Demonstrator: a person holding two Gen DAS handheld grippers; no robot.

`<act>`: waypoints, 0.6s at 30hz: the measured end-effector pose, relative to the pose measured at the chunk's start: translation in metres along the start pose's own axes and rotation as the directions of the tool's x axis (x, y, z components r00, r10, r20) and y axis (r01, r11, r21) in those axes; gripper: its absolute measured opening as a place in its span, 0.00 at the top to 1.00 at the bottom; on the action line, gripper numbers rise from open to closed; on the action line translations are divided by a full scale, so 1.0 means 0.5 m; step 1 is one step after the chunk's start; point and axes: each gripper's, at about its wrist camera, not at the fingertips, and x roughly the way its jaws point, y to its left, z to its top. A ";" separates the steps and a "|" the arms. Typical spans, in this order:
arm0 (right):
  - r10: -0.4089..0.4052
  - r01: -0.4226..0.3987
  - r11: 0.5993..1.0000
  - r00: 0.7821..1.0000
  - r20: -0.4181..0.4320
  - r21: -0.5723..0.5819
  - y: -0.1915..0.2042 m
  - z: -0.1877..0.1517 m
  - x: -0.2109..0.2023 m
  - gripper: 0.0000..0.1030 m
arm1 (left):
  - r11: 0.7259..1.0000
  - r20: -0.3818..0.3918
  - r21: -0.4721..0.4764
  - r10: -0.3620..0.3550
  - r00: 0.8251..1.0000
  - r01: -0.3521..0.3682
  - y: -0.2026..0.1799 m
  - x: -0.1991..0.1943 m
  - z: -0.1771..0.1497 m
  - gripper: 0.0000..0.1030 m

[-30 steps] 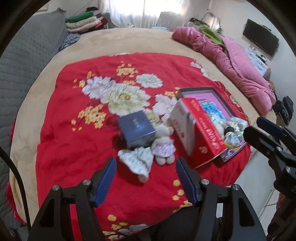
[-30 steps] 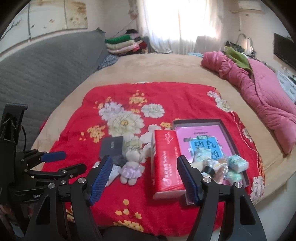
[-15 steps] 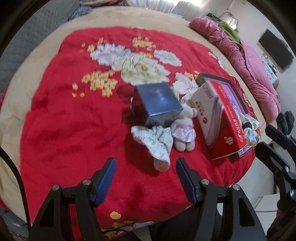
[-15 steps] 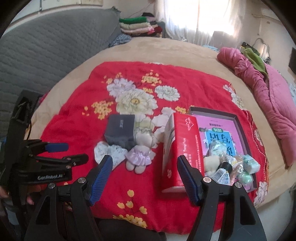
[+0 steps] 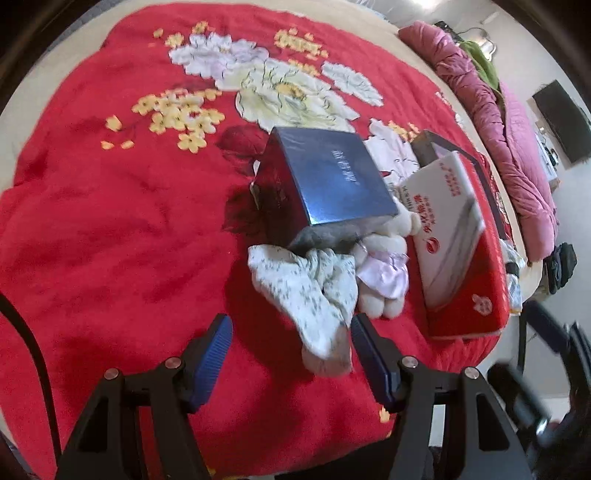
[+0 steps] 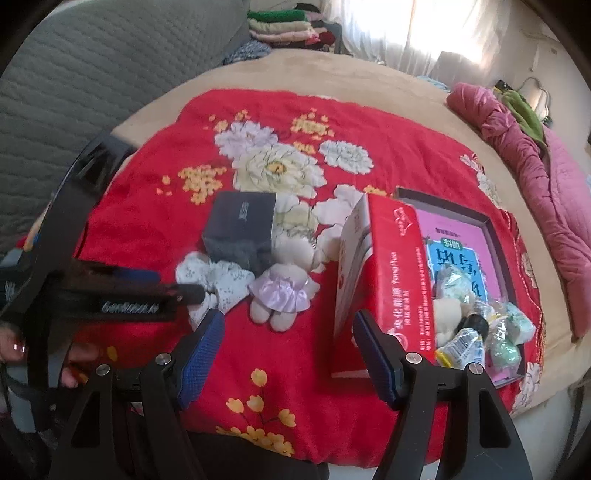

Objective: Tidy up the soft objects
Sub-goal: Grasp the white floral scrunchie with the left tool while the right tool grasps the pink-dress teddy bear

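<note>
A white sock with small specks (image 5: 314, 291) (image 6: 218, 277) lies on the red flowered blanket (image 5: 110, 221), beside a small plush bear in a lilac skirt (image 5: 384, 273) (image 6: 284, 288). A dark blue box (image 5: 328, 184) (image 6: 240, 225) rests partly on both. My left gripper (image 5: 290, 341) hangs open just above the sock's near end, its right fingertip close to the sock. In the right wrist view my right gripper (image 6: 288, 336) is open over the blanket in front of the bear, nothing between its fingers; the left gripper's body (image 6: 129, 299) crosses at the left.
A red tissue box (image 6: 384, 269) (image 5: 454, 240) stands on edge right of the bear. Behind it a dark tray (image 6: 495, 236) holds a pink booklet and several small packets. A pink quilt (image 6: 539, 177) lies far right, folded clothes (image 6: 284, 26) at the back.
Both grippers have come down closer to the blanket. The sock, bear and boxes now fill more of each view. Nothing on the bed has moved; both grippers stay open.
</note>
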 end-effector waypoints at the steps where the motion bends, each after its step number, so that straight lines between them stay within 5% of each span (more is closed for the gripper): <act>1: -0.005 0.005 1.000 1.000 -0.004 -0.005 0.004 0.000 0.007 0.29 | 1.000 -0.004 -0.016 -0.017 1.000 0.017 0.004 0.009 0.005 0.36; 2: -0.011 0.011 1.000 1.000 -0.014 -0.010 0.009 0.002 0.018 0.29 | 0.999 -0.017 -0.039 -0.033 0.999 0.032 0.011 0.021 0.010 0.38; 5: -0.032 0.030 0.999 0.999 -0.044 -0.027 0.024 0.006 0.048 0.29 | 0.996 -0.042 -0.085 -0.044 0.998 0.041 0.030 0.045 0.021 0.71; 8: -0.053 0.050 0.998 0.996 -0.072 -0.036 0.035 0.012 0.080 0.29 | 0.992 -0.051 -0.104 -0.080 0.995 0.074 0.041 0.058 0.027 0.85; 14: -0.089 0.089 0.996 0.990 -0.108 -0.006 0.044 0.030 0.149 0.29 | 0.973 -0.006 -0.157 -0.170 0.985 0.167 0.077 0.050 0.033 0.89; 18: -0.109 0.111 0.994 0.983 -0.145 0.005 0.054 0.038 0.201 0.29 | 0.981 0.021 -0.113 -0.154 0.988 0.156 0.079 0.023 0.038 0.89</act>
